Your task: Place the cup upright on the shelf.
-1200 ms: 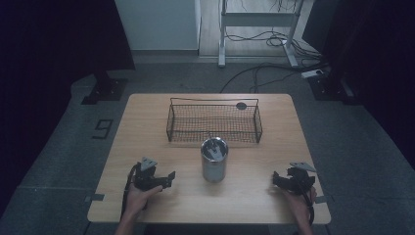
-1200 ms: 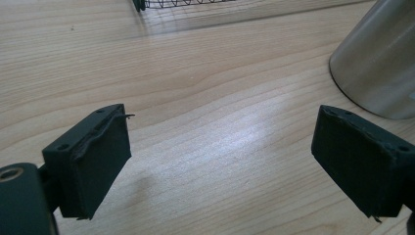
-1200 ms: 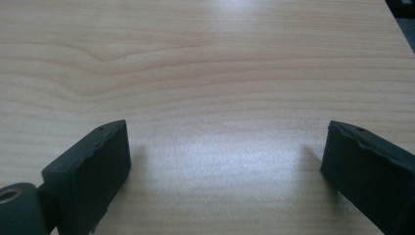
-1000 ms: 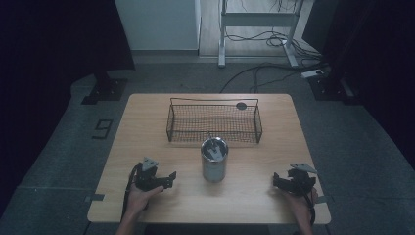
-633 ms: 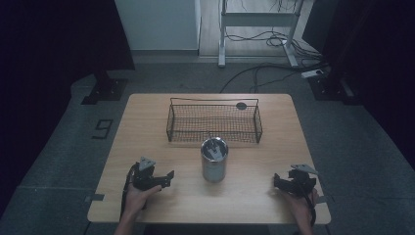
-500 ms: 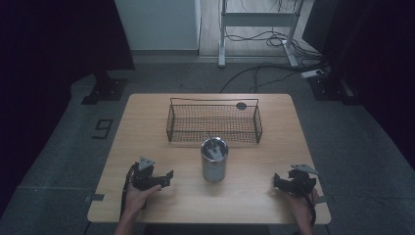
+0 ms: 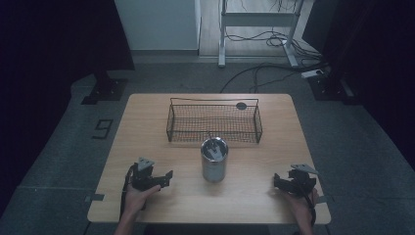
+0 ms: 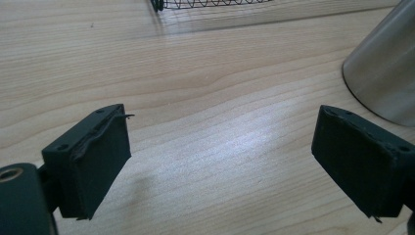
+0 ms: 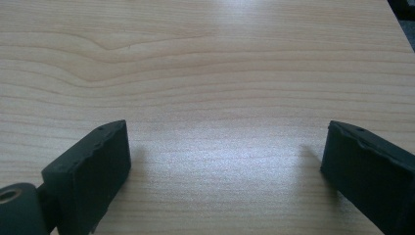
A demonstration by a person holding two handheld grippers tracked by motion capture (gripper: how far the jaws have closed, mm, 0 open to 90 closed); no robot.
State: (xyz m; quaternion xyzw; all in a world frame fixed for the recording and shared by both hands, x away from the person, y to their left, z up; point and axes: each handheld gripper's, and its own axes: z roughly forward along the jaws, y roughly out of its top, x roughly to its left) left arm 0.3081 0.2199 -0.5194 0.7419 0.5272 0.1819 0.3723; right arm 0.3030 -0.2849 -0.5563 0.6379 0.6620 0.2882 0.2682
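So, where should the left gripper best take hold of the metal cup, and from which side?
Probably the smooth round wall, at mid-height. The metal cup stands upright on the table, with something inside it, so tipping is a risk. The left gripper, jaws wide open, sits to the cup's left; a level approach from that side, jaws either side of the wall, looks simplest. The wire basket stands behind.

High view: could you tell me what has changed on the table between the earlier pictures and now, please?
Nothing has visibly changed. The left gripper and right gripper rest open near the front edge of the table, holding nothing. The metal cup stands between them, and the wire basket sits behind it, all in the same places as before.
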